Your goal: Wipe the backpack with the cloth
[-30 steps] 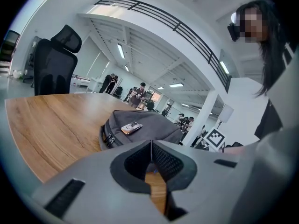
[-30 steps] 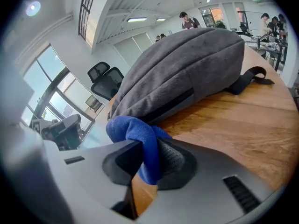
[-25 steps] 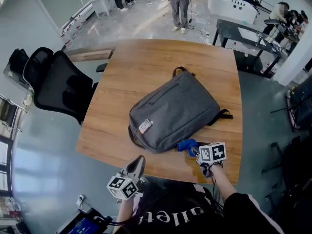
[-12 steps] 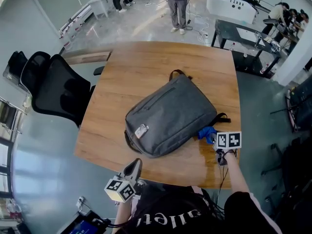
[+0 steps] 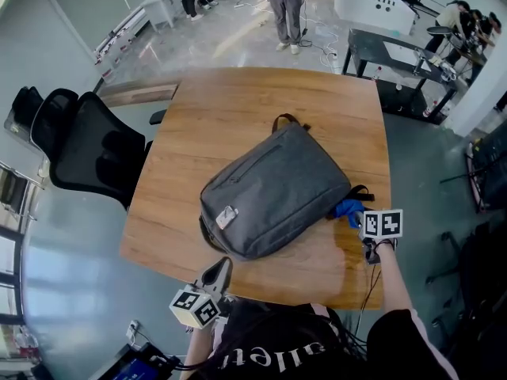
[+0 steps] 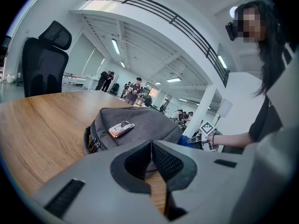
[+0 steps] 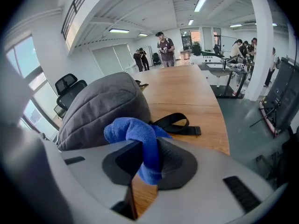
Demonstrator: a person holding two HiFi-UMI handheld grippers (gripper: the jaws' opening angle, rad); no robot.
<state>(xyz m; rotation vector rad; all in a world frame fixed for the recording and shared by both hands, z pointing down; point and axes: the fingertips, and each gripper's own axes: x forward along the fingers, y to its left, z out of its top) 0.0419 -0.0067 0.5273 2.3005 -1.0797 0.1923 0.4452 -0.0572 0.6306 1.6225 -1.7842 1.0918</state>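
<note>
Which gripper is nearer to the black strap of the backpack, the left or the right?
Right. The right gripper, shut on the blue cloth, is just beside the black strap. The left gripper is at the table's near edge, on the backpack's other side.

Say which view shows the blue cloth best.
Right gripper view: the cloth fills the centre, clamped in the right tongs. Head view shows a small patch beside the backpack; left gripper view, only a sliver.
</note>
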